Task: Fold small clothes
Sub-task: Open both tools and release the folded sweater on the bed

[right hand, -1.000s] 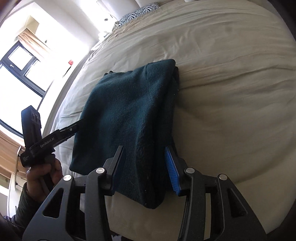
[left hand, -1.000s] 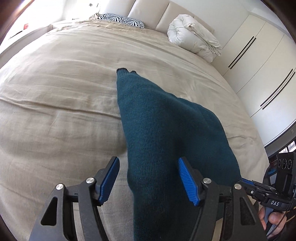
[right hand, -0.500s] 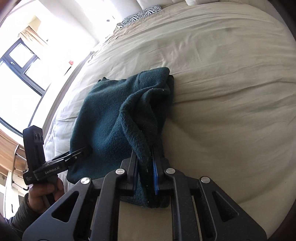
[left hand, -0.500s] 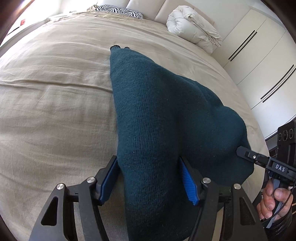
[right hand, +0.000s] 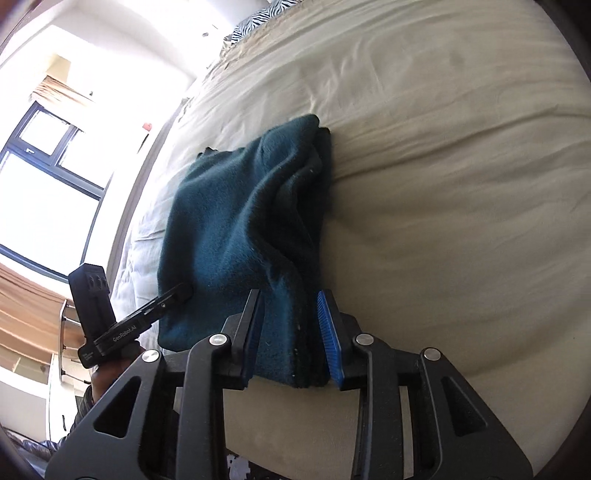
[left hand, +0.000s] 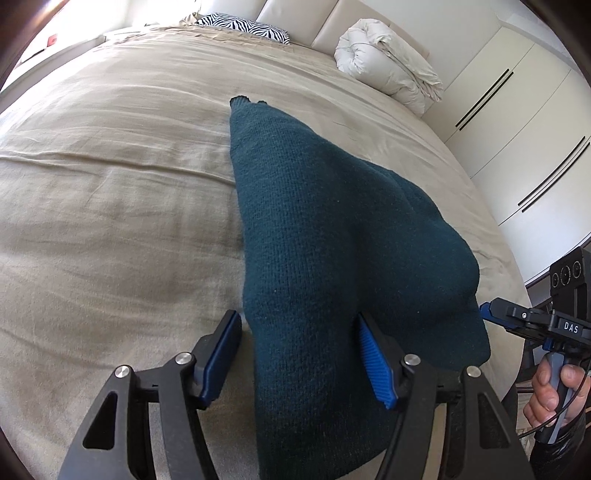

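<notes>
Dark teal knit garment lies folded on the beige bed, near the bed's foot edge, w/ its narrow end pointing toward the headboard. Left gripper sits at the garment's near end, jaws spread apart, blue pads either side of the fabric, not pinching it. Right gripper is at the other near corner of the garment, jaws also apart w/ the bunched, thick folded edge between them; pad contact can't be told for sure. Beyond the garment, by the headboard: rolled white duvet and zebra-print pillow. White wardrobe doors stand to the garment's right, window to its left.
</notes>
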